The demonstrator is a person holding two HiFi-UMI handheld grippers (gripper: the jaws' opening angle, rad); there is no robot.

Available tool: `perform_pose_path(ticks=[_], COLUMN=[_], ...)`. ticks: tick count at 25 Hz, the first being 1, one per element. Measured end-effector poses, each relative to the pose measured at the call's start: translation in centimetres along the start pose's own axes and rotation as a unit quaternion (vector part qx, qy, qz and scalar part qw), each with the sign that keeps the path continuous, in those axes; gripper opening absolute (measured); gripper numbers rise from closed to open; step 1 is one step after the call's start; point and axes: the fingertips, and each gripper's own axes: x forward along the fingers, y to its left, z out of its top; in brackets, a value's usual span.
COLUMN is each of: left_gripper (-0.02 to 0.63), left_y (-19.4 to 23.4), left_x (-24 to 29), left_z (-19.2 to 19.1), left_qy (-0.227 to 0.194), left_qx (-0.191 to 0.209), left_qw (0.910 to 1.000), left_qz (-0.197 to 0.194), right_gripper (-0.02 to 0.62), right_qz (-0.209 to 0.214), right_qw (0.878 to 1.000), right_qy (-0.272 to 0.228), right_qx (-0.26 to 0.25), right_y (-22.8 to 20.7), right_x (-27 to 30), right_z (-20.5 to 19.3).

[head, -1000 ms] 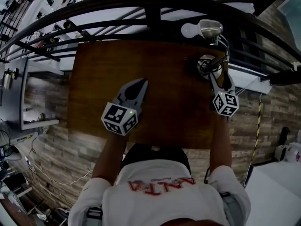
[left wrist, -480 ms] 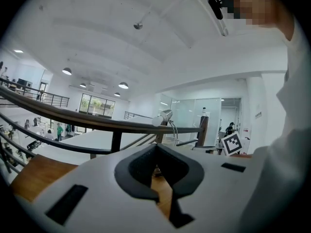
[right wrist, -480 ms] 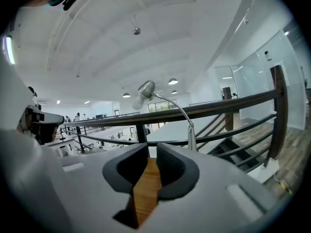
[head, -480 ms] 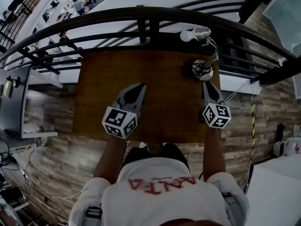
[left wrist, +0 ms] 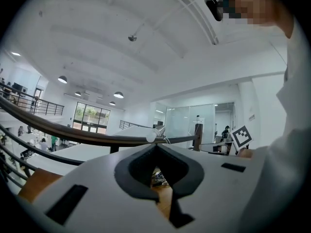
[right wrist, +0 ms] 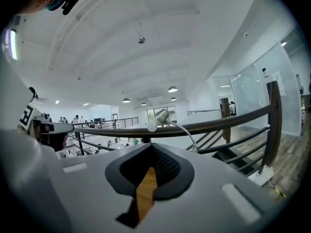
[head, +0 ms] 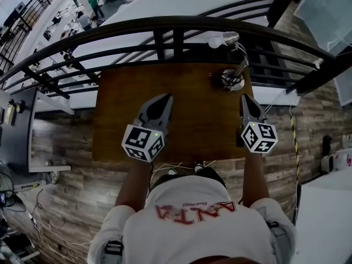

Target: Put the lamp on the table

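Observation:
A small desk lamp stands upright on the brown wooden table at its far right corner. Its round base carries a coiled cord, and a bent neck leads up to a white bulb. My right gripper is shut and empty a short way in front of the base, not touching it. My left gripper hovers over the table's middle, shut with nothing in it. The lamp's head rises past the shut jaw tips in the right gripper view. Its bulb also shows in the left gripper view.
A black metal railing curves along the table's far edge, right behind the lamp. Wood-plank floor surrounds the table. A yellow cable runs over the floor at the right. The person's shoes show at the table's near edge.
My right gripper has drawn back from the lamp's base toward the person and its jaws have closed. The lamp stays in place on the table. The left gripper has hardly moved.

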Motion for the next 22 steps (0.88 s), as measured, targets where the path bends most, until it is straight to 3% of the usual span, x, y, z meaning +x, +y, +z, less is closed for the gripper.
perform_pose_path(ticks=[10,22], left_gripper=[0.009,0.009], left_y=[-0.6,-0.4], left_x=[-1.1,0.5], left_z=[2.6,2.8], left_qy=[-0.021,-0.019], left_qx=[0.011,0.016], left_qw=[0.9996,0.9995], left_qz=[-0.015,-0.021], right_gripper=[0.003,0.003], right_qz=[0.022,0.022], right_qw=[0.998,0.997], right_qy=[-0.044,-0.039], right_qx=[-0.028,-0.056], right_y=[3.1,2.6], right_x=[-2.3,-0.7], right_z=[6.1,6.1])
